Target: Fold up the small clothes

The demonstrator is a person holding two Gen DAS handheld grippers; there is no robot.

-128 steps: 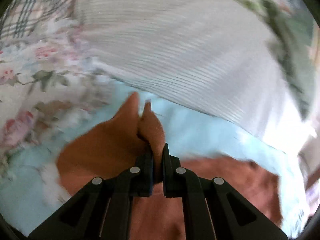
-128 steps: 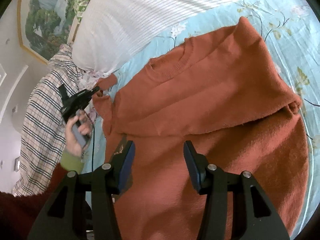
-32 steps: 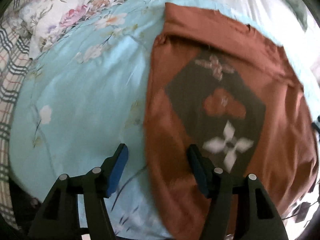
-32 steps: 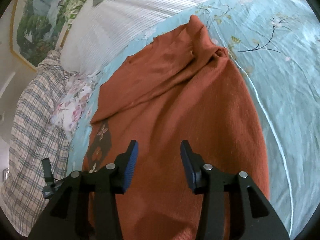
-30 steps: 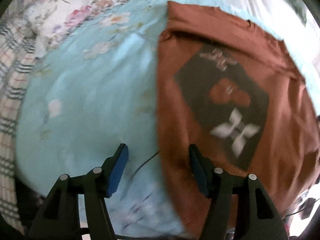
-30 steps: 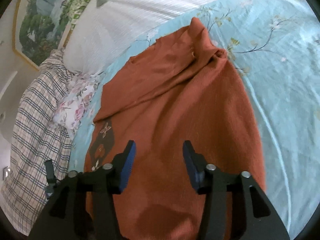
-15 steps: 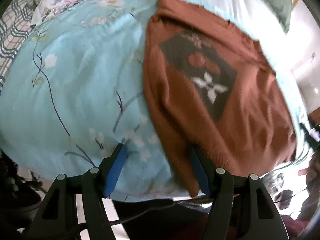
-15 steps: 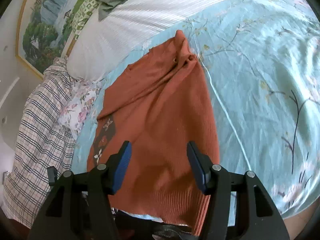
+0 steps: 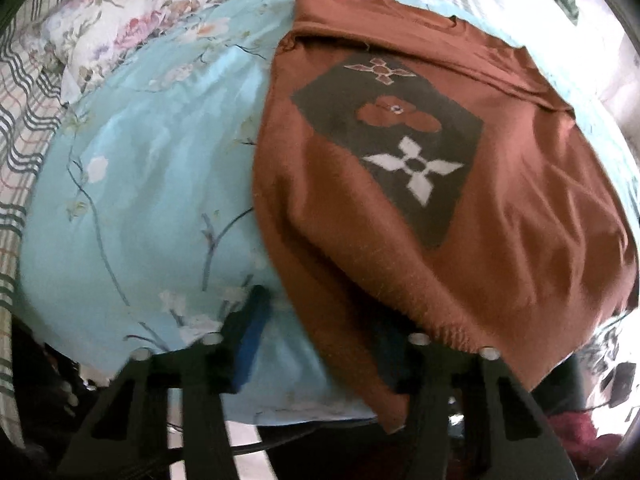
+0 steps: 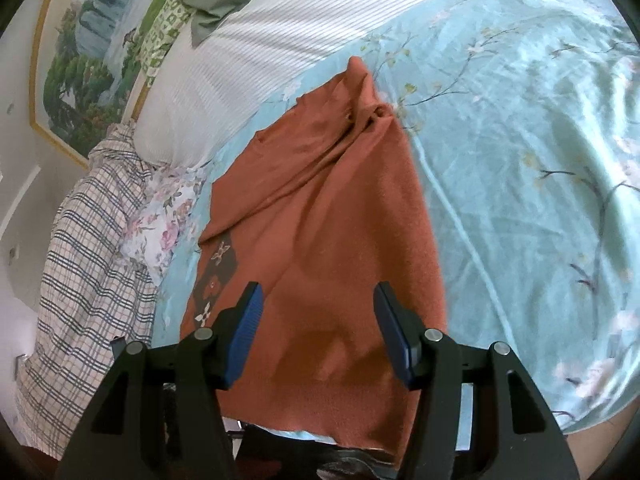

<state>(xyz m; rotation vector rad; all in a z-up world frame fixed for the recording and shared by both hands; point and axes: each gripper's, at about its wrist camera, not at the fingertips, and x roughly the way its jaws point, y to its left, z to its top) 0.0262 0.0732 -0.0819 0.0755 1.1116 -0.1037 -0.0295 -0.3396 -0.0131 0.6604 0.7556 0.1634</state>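
Sweater (image 10: 320,216) lies flat on the bedspread (image 10: 520,160), hem twd me; my right gripper (image 10: 316,320) & left gripper (image 9: 320,336) both spread wide, empty, over its hem corners

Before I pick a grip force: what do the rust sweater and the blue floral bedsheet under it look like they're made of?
The rust sweater looks like a soft, matte wool-type knit: fuzzy nap, ribbed hem. The blue floral bedsheet looks like a smooth, thin woven fabric, perhaps satin-like: it shows a faint sheen and fine creases.
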